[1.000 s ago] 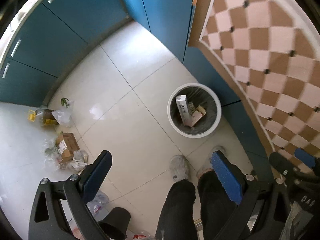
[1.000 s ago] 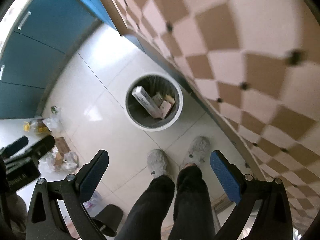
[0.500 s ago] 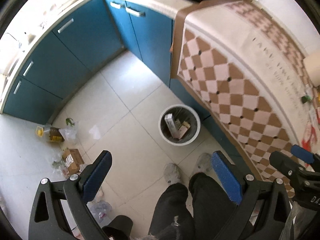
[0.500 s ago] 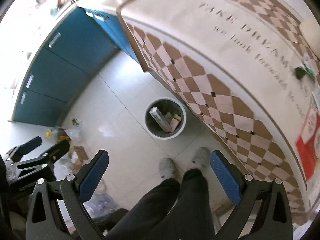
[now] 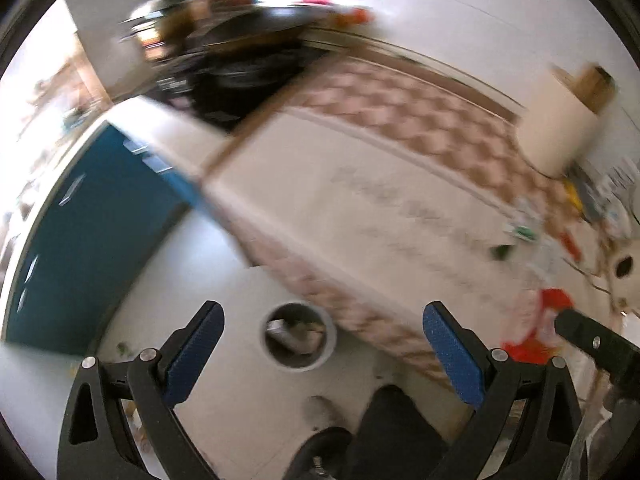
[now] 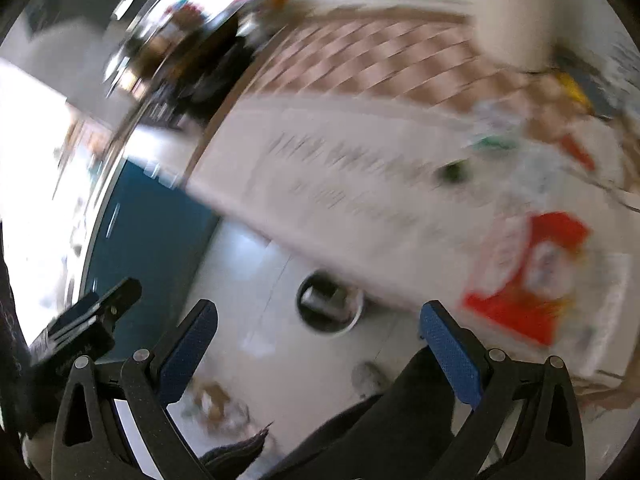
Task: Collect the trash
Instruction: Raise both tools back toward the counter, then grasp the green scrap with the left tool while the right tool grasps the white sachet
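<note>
Both views are motion-blurred. My left gripper (image 5: 320, 344) is open and empty, high above the floor. My right gripper (image 6: 318, 338) is open and empty too. A round white trash bin (image 5: 297, 336) with boxes inside stands on the floor by the table; it also shows in the right wrist view (image 6: 330, 307). On the checkered tablecloth (image 5: 400, 208) lies a red packet (image 6: 528, 276), with blurred wrappers and a small green item (image 6: 452, 172) further back. The red packet also shows in the left wrist view (image 5: 536, 328).
Blue cabinets (image 5: 92, 232) line the left. Loose rubbish (image 6: 216, 400) lies on the white tiled floor. The person's dark legs (image 5: 384, 432) and shoe stand near the bin. A black stove area (image 5: 240, 64) and a pale cylinder (image 5: 560, 128) sit behind the table.
Both grippers have risen and tilted up from the floor toward the tabletop. The bin looks smaller and lower, and the table's trash has come into view. Both stay open.
</note>
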`<state>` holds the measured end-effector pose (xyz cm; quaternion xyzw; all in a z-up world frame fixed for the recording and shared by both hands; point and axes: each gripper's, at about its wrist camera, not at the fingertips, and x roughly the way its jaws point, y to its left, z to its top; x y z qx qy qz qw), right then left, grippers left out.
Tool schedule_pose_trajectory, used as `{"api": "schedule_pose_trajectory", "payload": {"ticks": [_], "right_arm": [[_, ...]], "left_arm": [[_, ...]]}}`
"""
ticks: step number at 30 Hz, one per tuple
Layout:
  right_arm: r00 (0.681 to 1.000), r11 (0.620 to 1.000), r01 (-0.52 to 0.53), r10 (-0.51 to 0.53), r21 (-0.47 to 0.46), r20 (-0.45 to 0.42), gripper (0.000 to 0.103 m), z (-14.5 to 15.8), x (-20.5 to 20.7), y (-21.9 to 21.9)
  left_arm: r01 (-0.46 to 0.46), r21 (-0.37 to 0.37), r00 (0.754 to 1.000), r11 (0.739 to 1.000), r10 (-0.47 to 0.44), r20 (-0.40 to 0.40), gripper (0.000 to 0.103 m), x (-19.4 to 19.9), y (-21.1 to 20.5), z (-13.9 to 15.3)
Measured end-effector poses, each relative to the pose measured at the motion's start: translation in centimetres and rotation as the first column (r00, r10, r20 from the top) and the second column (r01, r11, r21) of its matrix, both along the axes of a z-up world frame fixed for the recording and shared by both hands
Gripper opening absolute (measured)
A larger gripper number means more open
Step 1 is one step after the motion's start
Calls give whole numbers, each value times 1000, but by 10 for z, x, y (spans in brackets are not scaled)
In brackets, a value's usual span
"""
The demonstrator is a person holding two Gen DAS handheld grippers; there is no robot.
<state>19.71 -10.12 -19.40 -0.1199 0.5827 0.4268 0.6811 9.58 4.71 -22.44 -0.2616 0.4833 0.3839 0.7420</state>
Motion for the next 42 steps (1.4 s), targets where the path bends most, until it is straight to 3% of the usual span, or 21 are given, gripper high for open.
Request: {"api": "schedule_pose_trajectory", "payload": {"ticks": [2, 6, 11, 14, 16, 19, 24, 28, 31, 35, 39, 40, 42], "right_arm": [[996, 996, 91, -91, -4, -2, 102, 7, 42, -18], [963, 962, 269, -270, -34, -18, 102, -2, 129, -54], [918, 917, 391, -395, -80, -42, 102, -25, 212, -88], [904, 902, 419, -425, -99, -47, 103, -39, 246, -96], [900, 898, 425, -433, -111, -54, 103, -47, 261, -95], [904, 903, 411, -421, -125, -70, 103, -56, 272, -87], [929, 929, 349, -360, -124, -83, 103, -76, 275, -45], [959, 954, 262, -274, -149, -71, 103, -101, 272, 13], [978, 955, 196, -208, -223, -29, 100, -129, 266, 58], [986, 948, 143, -109, -286, 130, 89, -143, 246, 96], [968, 951, 109, -36, -289, 248, 55, -146, 228, 110], [965, 955, 100, -25, -281, 260, 41, -146, 225, 111], [961, 958, 88, -9, -274, 275, 35, -147, 223, 112]], "left_arm": [[73, -55, 997, 996, -72, 22, 101, 47, -5, -11], [186, -109, 982, 976, -188, -5, 77, 138, -16, -41], [265, -212, 957, 941, -284, -64, 61, 214, -25, -91], [271, -266, 948, 925, -304, -91, 42, 238, -27, -118], [248, -309, 951, 918, -291, -100, 19, 244, -24, -133], [184, -313, 973, 932, -218, -77, 18, 236, -12, -135], [58, -163, 980, 985, -87, -181, 18, 211, 22, -127], [-28, -142, 974, 990, -4, -225, 18, 195, 48, -134], [-55, -135, 976, 989, 24, -218, 17, 192, 52, -135], [-62, -123, 975, 990, 34, -220, 17, 192, 53, -137], [-59, -114, 975, 992, 33, -219, 17, 194, 58, -137], [-57, -112, 975, 992, 32, -218, 17, 193, 56, -136], [-59, -112, 976, 992, 33, -216, 17, 194, 49, -134]]}}
